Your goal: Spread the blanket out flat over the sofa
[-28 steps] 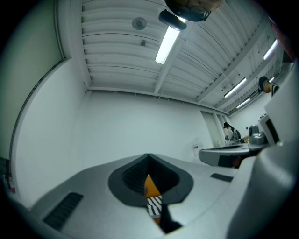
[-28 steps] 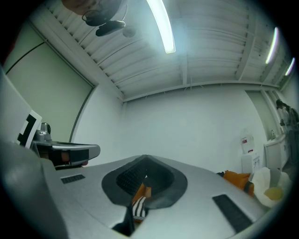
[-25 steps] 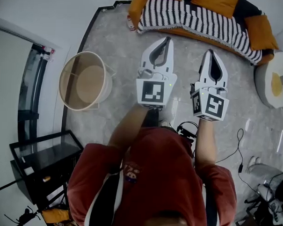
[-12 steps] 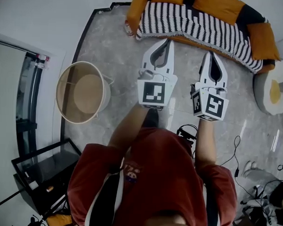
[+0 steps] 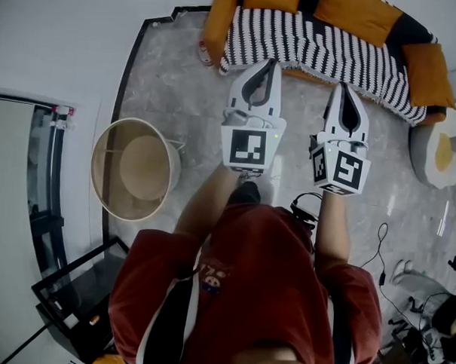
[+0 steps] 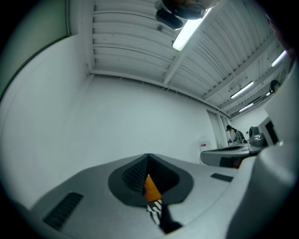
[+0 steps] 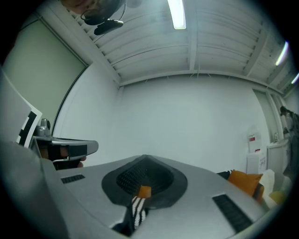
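Observation:
The black-and-white striped blanket [image 5: 324, 46] lies spread along the seat of the orange sofa [image 5: 356, 9] at the top of the head view. My left gripper [image 5: 272, 62] and right gripper [image 5: 342, 86] are held side by side, shut and empty, their tips pointing at the blanket's front edge without touching it. In the left gripper view the jaws [image 6: 148, 156] meet, and a sliver of orange sofa [image 6: 152, 186] and striped blanket [image 6: 155, 208] shows through the gap. The right gripper [image 7: 145, 158] view shows the same sliver of blanket [image 7: 138, 207].
A round beige basket [image 5: 134, 168] stands on the marble floor at the left. At the right is a white pouf with a yellow centre [image 5: 441, 145]. Cables [image 5: 384, 245] lie on the floor at the right. A black shelf unit [image 5: 80, 292] is at the lower left.
The view has shifted slightly towards the sofa, and the basket has slid down in the picture. Both grippers stay shut and side by side.

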The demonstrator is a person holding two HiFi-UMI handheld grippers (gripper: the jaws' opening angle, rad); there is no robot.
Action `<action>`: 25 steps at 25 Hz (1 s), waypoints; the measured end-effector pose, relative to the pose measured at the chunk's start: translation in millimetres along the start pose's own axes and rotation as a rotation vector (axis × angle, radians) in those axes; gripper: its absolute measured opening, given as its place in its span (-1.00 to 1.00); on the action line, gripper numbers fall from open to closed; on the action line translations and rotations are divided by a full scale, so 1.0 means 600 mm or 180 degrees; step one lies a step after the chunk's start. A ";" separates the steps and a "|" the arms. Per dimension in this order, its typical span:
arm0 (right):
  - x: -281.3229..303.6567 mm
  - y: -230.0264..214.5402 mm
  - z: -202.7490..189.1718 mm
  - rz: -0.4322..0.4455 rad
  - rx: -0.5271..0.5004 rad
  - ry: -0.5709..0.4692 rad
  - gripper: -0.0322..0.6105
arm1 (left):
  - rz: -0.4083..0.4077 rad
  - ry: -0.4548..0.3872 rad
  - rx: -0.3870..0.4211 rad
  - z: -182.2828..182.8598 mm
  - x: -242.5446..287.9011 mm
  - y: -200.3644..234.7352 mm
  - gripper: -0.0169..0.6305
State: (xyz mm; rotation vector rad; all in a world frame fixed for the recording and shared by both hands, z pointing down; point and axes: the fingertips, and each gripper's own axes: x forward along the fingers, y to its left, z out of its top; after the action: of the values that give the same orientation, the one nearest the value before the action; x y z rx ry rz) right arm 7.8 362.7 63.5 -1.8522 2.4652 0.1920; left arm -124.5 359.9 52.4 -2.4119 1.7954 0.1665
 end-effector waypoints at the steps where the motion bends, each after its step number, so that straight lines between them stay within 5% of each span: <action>1: 0.012 -0.002 -0.004 -0.0025 0.0004 0.0003 -0.86 | -0.0009 -0.0002 -0.0027 -0.004 0.012 0.005 -0.90; 14: 0.157 -0.054 -0.038 -0.0144 0.0077 -0.0075 -0.86 | -0.0121 0.0002 0.0109 -0.047 0.159 0.043 -0.90; 25: 0.364 -0.194 -0.068 -0.0080 0.0177 -0.0064 -0.86 | 0.0006 0.0058 0.0087 -0.079 0.401 0.039 -0.90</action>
State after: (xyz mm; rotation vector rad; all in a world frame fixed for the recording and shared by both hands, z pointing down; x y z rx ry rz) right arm 59.4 117.3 70.5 -1.8491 2.4072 0.1387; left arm -77.8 118.1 58.3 -2.4008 1.7958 0.1201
